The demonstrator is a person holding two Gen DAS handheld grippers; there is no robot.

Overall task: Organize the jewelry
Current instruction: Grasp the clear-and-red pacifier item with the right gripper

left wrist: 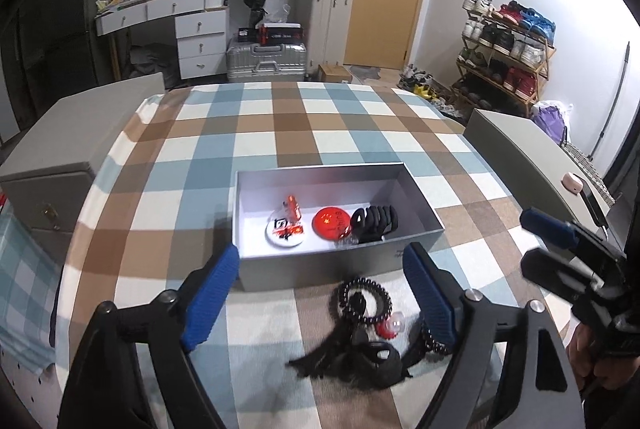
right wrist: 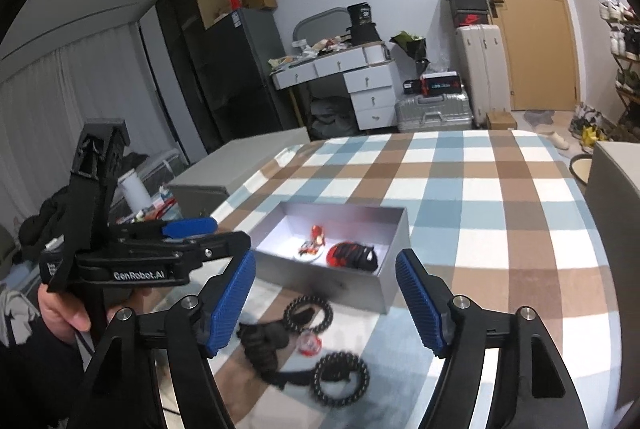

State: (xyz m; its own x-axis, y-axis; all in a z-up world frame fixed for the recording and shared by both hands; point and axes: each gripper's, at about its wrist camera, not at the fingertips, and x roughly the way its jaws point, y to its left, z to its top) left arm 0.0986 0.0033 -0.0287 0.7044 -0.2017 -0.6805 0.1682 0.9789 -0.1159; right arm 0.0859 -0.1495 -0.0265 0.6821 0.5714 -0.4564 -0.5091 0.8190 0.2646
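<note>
I am hovering both jaws released, empty, over the beaded bracelet (left wrist: 362,295); light, limp, slippery, so I am judging a pinch across its strand safest.

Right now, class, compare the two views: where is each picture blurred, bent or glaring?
Left wrist view: the tassel near the lens smears with blur, the box stays sharp, and the tablecloth bulges like a dome. Right wrist view: the bracelets and box contents are soft, the door frame curves, and the cloth glares white near the pads.
</note>
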